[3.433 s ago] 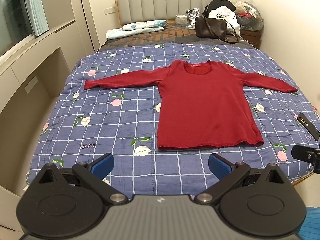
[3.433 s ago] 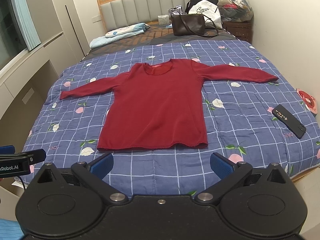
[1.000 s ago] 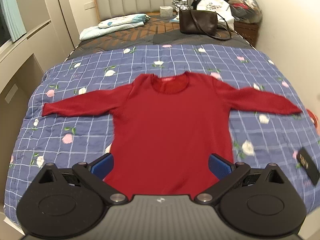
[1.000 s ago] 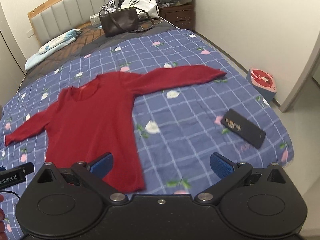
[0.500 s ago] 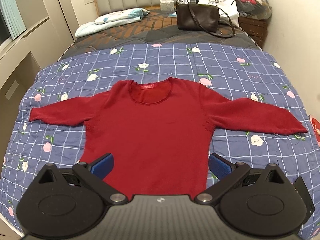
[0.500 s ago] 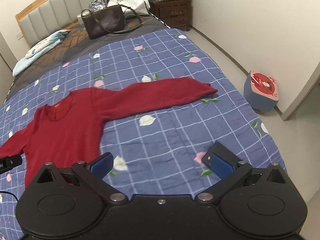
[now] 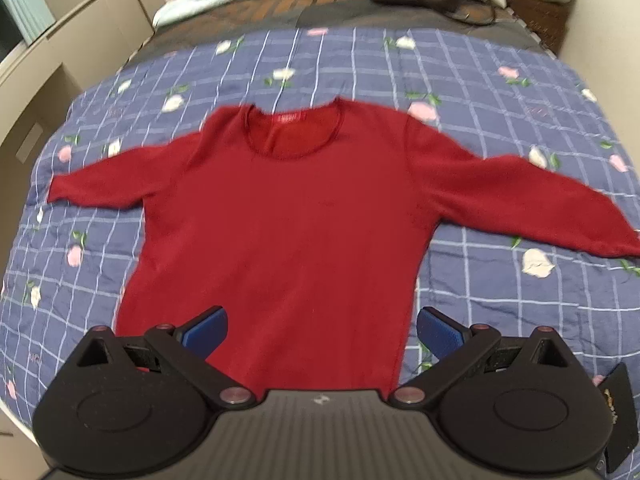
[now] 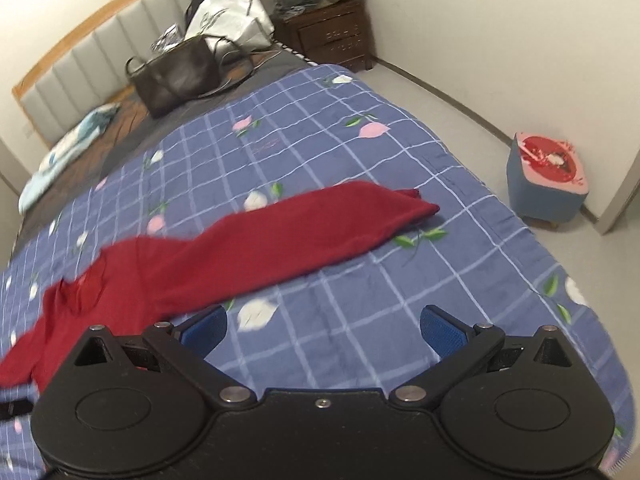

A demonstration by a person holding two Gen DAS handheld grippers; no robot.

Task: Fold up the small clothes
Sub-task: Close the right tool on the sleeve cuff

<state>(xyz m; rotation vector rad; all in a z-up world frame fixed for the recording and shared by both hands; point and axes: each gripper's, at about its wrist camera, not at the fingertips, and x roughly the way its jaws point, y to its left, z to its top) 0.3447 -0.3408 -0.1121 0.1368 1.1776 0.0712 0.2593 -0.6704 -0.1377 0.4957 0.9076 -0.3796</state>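
Red top (image 7: pixel 288 216) lies flat on quilt (image 7: pixel 460 80), sleeves spread. Both grippers released, empty: left gripper (image 7: pixel 320 328) above the body, right gripper (image 8: pixel 324 330) short of the sleeve (image 8: pixel 320 228). I'd pinch the cuff (image 8: pixel 420 204) low and fold it across, no dragging.

Bed (image 8: pixel 320 128) with padded headboard (image 8: pixel 96 52); dark nightstand (image 8: pixel 332 36); pale walls; grey floor; small stool (image 8: pixel 544 184).
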